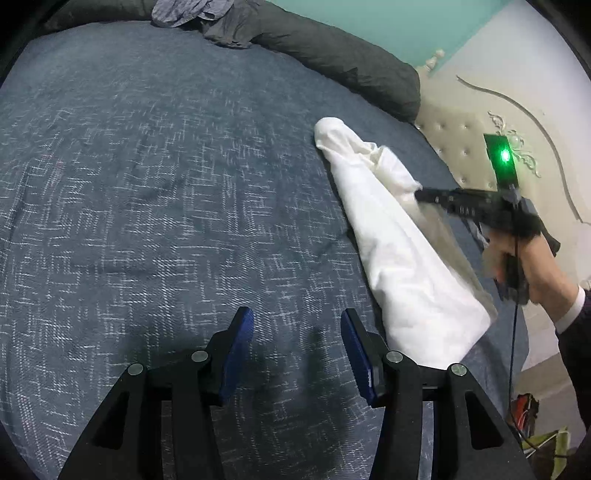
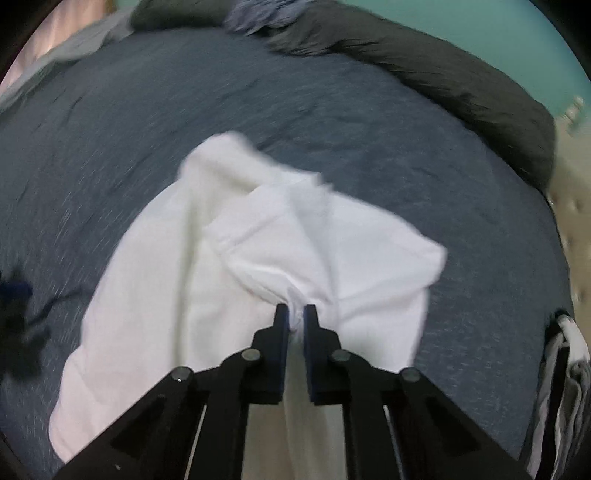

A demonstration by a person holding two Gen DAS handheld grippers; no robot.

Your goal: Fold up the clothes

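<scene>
A white garment [image 1: 402, 254] lies crumpled on the blue bedspread [image 1: 166, 166], at the right of the left wrist view. My right gripper [image 2: 295, 314] is shut on a bunched fold of the white garment [image 2: 258, 240], with cloth pinched between its blue pads. In the left wrist view the right gripper [image 1: 421, 195] reaches the garment's upper right edge, held by a hand [image 1: 524, 258]. My left gripper [image 1: 297, 325] hovers over bare bedspread just left of the garment's near corner. It is open, and nothing sits between its fingers.
A dark grey bolster [image 1: 332, 55] runs along the bed's far edge, with crumpled grey clothes [image 1: 195, 14] beside it. A cream tufted headboard [image 1: 461, 140] stands at the right. More clothes [image 2: 569, 369] hang off the bed's right edge. A black cable [image 1: 513, 350] dangles from the hand.
</scene>
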